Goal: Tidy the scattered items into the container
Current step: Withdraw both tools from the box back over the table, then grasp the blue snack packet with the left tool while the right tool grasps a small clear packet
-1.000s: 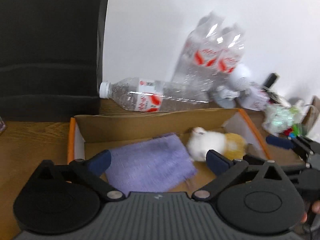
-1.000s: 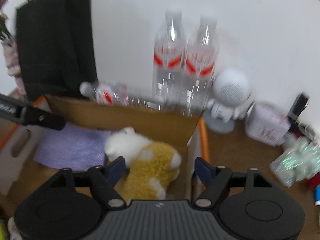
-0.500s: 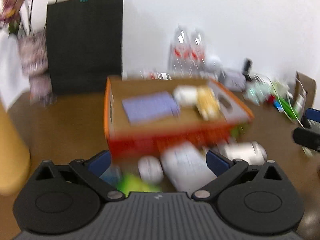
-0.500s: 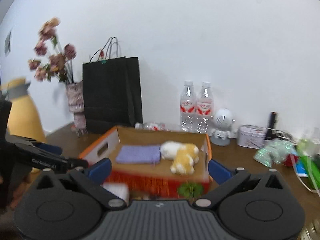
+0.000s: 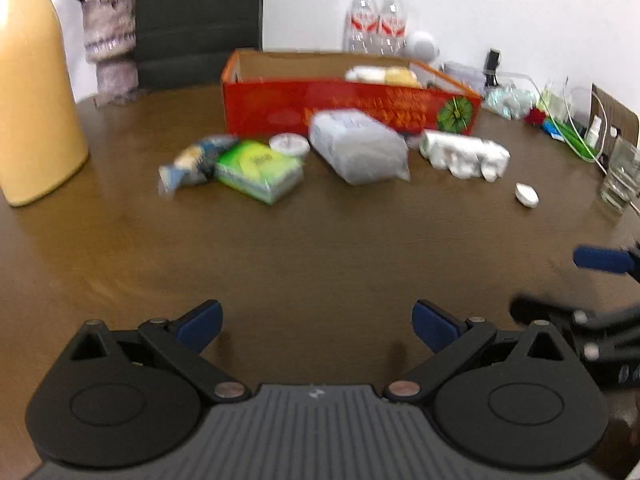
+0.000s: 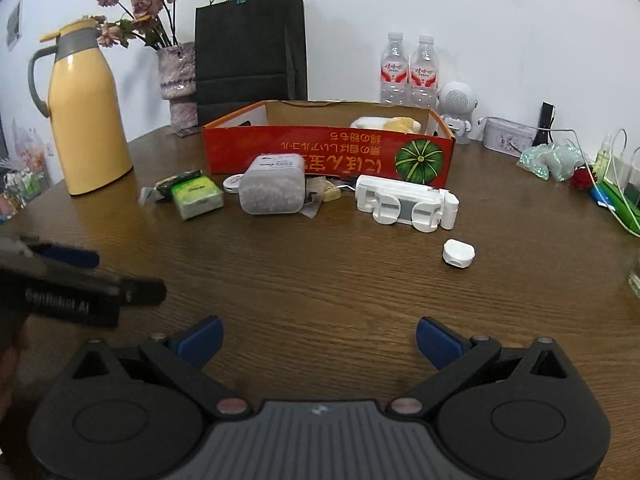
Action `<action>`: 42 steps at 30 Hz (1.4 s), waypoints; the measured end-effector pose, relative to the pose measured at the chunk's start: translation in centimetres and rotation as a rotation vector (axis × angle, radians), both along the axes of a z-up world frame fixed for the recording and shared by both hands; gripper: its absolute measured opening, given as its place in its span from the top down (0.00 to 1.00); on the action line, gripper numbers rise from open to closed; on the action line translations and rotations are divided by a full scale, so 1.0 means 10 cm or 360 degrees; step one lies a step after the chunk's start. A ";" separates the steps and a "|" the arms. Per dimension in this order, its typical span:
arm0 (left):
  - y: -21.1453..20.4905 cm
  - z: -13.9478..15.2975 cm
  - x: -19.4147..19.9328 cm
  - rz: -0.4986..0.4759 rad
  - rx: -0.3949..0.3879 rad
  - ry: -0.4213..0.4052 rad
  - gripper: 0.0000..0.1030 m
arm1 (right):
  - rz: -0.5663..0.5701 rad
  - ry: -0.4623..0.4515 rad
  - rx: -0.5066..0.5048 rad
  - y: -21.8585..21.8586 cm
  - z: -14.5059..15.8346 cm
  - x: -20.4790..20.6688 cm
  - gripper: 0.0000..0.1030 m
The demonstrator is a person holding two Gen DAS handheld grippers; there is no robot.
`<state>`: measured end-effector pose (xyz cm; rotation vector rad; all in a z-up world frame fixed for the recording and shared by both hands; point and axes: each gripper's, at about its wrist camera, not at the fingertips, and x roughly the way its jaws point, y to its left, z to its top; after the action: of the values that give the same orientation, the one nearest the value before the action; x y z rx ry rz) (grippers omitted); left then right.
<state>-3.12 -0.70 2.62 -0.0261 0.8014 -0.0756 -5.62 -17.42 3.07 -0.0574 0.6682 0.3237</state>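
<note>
A red cardboard box (image 6: 328, 152) stands at the back of the brown table, a white and yellow plush toy (image 6: 386, 123) inside it. In front of it lie a green tissue pack (image 6: 196, 196), a clear tub of granules (image 6: 272, 188), a white plastic holder (image 6: 406, 204), a small white case (image 6: 458, 254), a round white lid (image 6: 233, 181) and wrapped snacks (image 6: 324, 192). The box also shows in the left wrist view (image 5: 348, 98). My left gripper (image 5: 316, 326) and right gripper (image 6: 318, 338) are both open and empty, low over the near table, far from the items.
A yellow thermos (image 6: 84, 116), a flower vase (image 6: 176, 80) and a black paper bag (image 6: 250, 46) stand at the back left. Two water bottles (image 6: 410, 68), a white robot speaker (image 6: 456, 110), a tin (image 6: 506, 136) and cables sit at the back right. A glass (image 5: 620, 176) stands far right.
Both grippers have pulled back from over the box to the near side of the table. The plush toy stays in the box. Both stay open.
</note>
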 end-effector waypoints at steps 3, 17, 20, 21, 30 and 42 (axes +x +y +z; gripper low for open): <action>-0.09 -0.02 -0.05 0.0081 0.0044 0.0041 0.00 | 0.0022 0.0122 0.0108 -0.10 -0.03 0.15 0.00; -0.39 -0.04 -0.09 0.0302 0.0102 0.0103 0.00 | 0.0048 0.0194 0.0035 -0.27 -0.11 0.35 0.00; -0.38 -0.05 -0.07 0.0258 0.0093 0.0081 0.00 | 0.0007 0.0169 0.0015 -0.29 -0.12 0.38 0.00; -0.38 -0.05 -0.05 0.0241 0.0093 0.0075 0.00 | -0.0007 0.0164 0.0013 -0.29 -0.13 0.39 0.00; -0.21 -0.04 0.32 0.0003 0.0113 0.0031 0.00 | -0.0098 0.0062 -0.0074 -0.19 -0.20 0.37 0.00; 1.02 0.25 1.19 0.0068 -0.0060 -0.0251 0.17 | -0.0056 0.0023 0.0022 0.11 0.06 1.20 0.63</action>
<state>8.78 9.46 5.15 -0.0720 0.6413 -0.0513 6.40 -16.35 3.72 -0.0300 0.6806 0.2953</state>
